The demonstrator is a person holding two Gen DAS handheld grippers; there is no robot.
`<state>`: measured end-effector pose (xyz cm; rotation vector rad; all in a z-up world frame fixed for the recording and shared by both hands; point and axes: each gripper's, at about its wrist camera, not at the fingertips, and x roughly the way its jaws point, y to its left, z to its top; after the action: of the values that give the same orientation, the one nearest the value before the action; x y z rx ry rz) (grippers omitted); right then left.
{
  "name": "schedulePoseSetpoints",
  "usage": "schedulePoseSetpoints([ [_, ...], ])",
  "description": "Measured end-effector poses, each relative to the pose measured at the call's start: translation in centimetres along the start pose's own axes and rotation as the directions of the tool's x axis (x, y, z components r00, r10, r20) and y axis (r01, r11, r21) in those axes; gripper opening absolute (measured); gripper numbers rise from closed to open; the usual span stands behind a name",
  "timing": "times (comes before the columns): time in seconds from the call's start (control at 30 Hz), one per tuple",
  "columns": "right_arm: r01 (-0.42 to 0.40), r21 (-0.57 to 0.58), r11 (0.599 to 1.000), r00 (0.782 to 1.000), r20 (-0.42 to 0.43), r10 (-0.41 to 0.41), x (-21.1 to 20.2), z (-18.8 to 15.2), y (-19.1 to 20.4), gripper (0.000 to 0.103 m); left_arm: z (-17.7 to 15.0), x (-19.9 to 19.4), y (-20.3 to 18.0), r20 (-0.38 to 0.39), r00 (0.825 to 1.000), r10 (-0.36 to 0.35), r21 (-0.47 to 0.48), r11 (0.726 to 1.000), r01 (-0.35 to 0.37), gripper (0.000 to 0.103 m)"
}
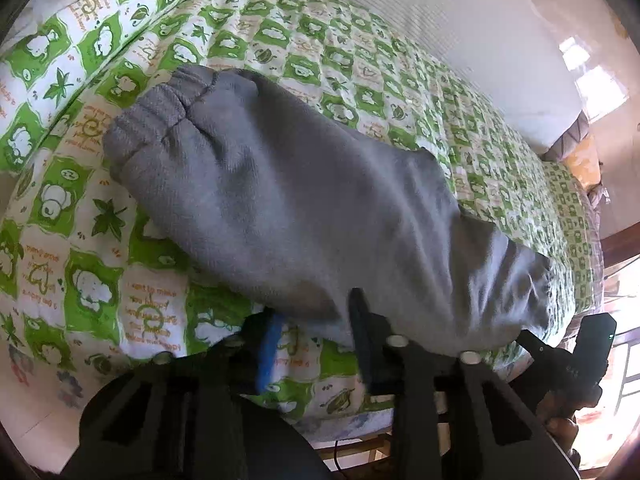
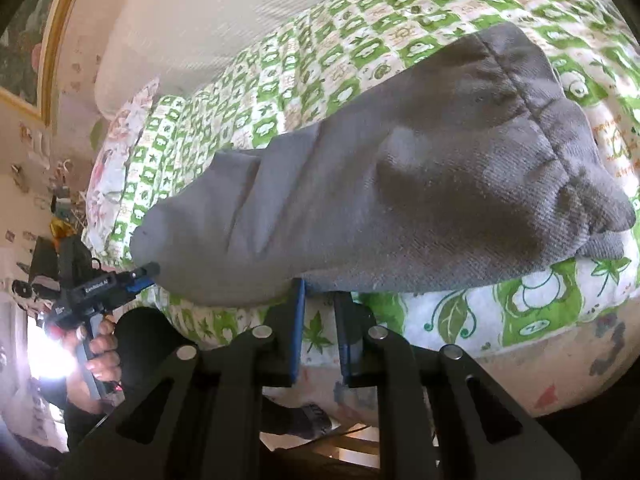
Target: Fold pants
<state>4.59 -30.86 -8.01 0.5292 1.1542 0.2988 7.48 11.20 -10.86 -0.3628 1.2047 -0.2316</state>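
Note:
Grey sweatpants (image 1: pixel 288 200) lie folded lengthwise on a green and white patterned quilt (image 1: pixel 88 216), waistband at the far end. My left gripper (image 1: pixel 316 320) is open at the near edge of the pants, its fingers straddling the hem without clamping it. In the right wrist view the pants (image 2: pixel 400 184) lie across the quilt (image 2: pixel 540 300). My right gripper (image 2: pixel 320 300) is partly open, its fingertips at the pants' lower edge with a gap between them. The left gripper also shows there (image 2: pixel 150 270), touching the pants' left end.
A white wall or headboard (image 1: pixel 460 32) runs behind the bed. A flowered pillow (image 2: pixel 116 152) lies at the bed's far end. The bed's near edge and wooden frame (image 1: pixel 360 448) are below the grippers. A picture frame (image 2: pixel 36 40) hangs on the wall.

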Motion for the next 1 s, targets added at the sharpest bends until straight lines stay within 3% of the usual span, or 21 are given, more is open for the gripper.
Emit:
schedulePoseSetpoints([
  [0.13, -0.025, 0.005, 1.0, 1.0, 0.009, 0.025, -0.9, -0.4, 0.3, 0.017, 0.1, 0.1, 0.3, -0.013, 1.0, -0.007, -0.009, 1.0, 0.007, 0.023],
  [0.2, -0.055, 0.052, 0.997, 0.998, -0.003, 0.055, -1.5, -0.5, -0.3, 0.033, 0.1, 0.3, 0.7, -0.024, 1.0, -0.018, -0.029, 0.999, 0.017, 0.023],
  [0.23, -0.054, 0.084, 0.995, 0.999, 0.004, 0.054, -1.5, -0.4, -0.8, 0.054, 0.2, 0.4, 0.9, -0.027, 0.999, -0.028, -0.038, 0.999, 0.027, 0.023],
  [0.27, -0.045, 0.111, 0.993, 0.999, 0.021, 0.043, -1.7, -0.3, -1.2, 0.058, 0.3, 0.5, 0.9, -0.027, 0.999, -0.032, -0.04, 0.999, 0.03, 0.022],
  [0.3, -0.031, 0.121, 0.992, 0.998, 0.052, 0.025, -1.8, -0.2, -1.5, 0.056, 0.5, 0.5, 0.8, -0.023, 0.999, -0.031, -0.038, 0.999, 0.03, 0.02],
  [0.33, -0.016, 0.112, 0.994, 0.998, 0.066, 0.009, -1.8, 0.0, -1.5, 0.04, 0.7, 0.2, 0.6, -0.011, 0.999, -0.03, -0.026, 0.999, 0.03, 0.018],
  [0.37, 0.018, 0.084, 0.996, 0.997, 0.076, -0.025, -1.9, 0.2, -1.1, 0.016, 0.9, 0.0, 0.5, 0.002, 1.0, -0.03, -0.015, 0.999, 0.03, 0.016],
  [0.4, 0.077, 0.043, 0.996, 0.992, 0.093, -0.08, -2.1, 0.5, -0.6, 0.013, 1.0, -0.3, 0.3, 0.016, 0.999, -0.028, -0.004, 1.0, 0.028, 0.015],
  [0.47, 0.076, 0.012, 0.997, 0.989, 0.128, -0.077, -2.8, 1.0, -0.2, 0.013, 1.3, -0.8, 0.0, 0.046, 0.999, -0.003, 0.021, 1.0, 0.002, 0.013],
  [0.53, 0.102, 0.012, 0.995, 0.986, 0.133, -0.103, -2.8, 1.3, -0.4, 0.013, 1.3, -0.1, 0.4, 0.012, 1.0, 0.016, 0.005, 1.0, -0.016, 0.013],
  [0.63, 0.092, 0.08, 0.993, 0.995, 0.029, -0.094, -1.2, 0.6, -2.4, 0.014, 0.7, 1.0, 1.4, -0.073, 0.997, 0.014, -0.033, 0.999, -0.017, 0.017],
  [0.67, 0.065, 0.091, 0.994, 0.997, 0.034, -0.068, -1.6, 0.2, -2.7, 0.016, 0.5, 0.6, 1.6, -0.065, 0.998, 0.003, -0.041, 0.999, -0.006, 0.019],
  [0.73, 0.052, 0.093, 0.994, 0.998, 0.017, -0.054, -2.2, -0.2, -2.9, 0.016, 0.0, -0.1, 1.9, -0.07, 0.997, 0.037, -0.042, 0.998, -0.04, 0.041],
  [0.8, 0.072, 0.079, 0.994, 0.997, 0.003, -0.072, -3.2, -0.6, -2.7, 0.016, -0.5, -1.1, 1.8, -0.059, 0.997, 0.038, -0.036, 0.999, -0.04, 0.045],
  [1.0, 0.092, 0.007, 0.996, 0.992, 0.09, -0.092, -6.8, -1.1, -1.6, 0.016, -0.2, -3.8, -4.1, -0.01, 1.0, -0.016, 0.15, 0.989, 0.017, 0.045],
])
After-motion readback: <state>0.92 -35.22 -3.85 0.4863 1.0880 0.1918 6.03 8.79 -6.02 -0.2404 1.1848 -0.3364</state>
